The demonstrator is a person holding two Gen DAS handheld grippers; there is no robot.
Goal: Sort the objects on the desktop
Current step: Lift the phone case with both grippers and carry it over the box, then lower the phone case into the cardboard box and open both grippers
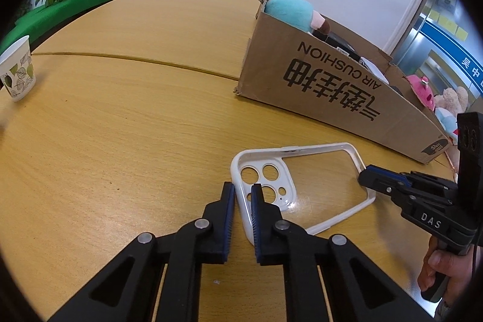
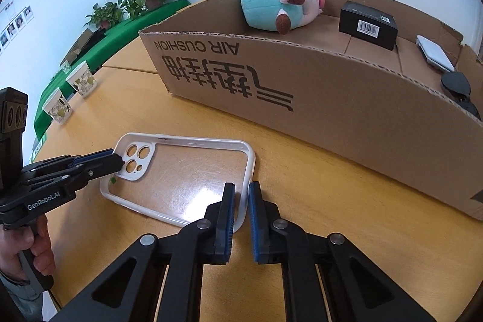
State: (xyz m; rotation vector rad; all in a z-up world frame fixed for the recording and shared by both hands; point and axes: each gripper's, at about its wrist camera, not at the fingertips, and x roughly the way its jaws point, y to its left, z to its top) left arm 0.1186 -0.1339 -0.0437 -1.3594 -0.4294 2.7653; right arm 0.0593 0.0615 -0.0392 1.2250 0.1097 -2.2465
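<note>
Left wrist view. Your left gripper is clamped on the camera-end rim of the white-framed, clear-backed plastic phone case: the rim sits between the two blue pads with no gap visible. The case lies flat on the light wooden table, just at 1 o'clock of your fingertips. Your right gripper enters from 3 o'clock and is closed on the opposite short end of the same case; your hand grasps its handle at 4 o'clock. The long brown cardboard box printed "AIR CUSHION" stands at 1 to 2 o'clock, near the case but apart from it. A white paper cup with a green leaf pattern stands at 9 o'clock, well apart.

Right wrist view. Your right gripper pinches the plain short end of the case, the white rim pressed between its pads. Your left gripper comes in from 9 o'clock, shut on the camera-cutout end. The box runs from 11 to 3 o'clock. Inside it you have a teal and pink plush pig at 12 o'clock, a black rectangular carton with a barcode label at 1 o'clock, and a flat white item at 2 o'clock, which I cannot identify.
</note>
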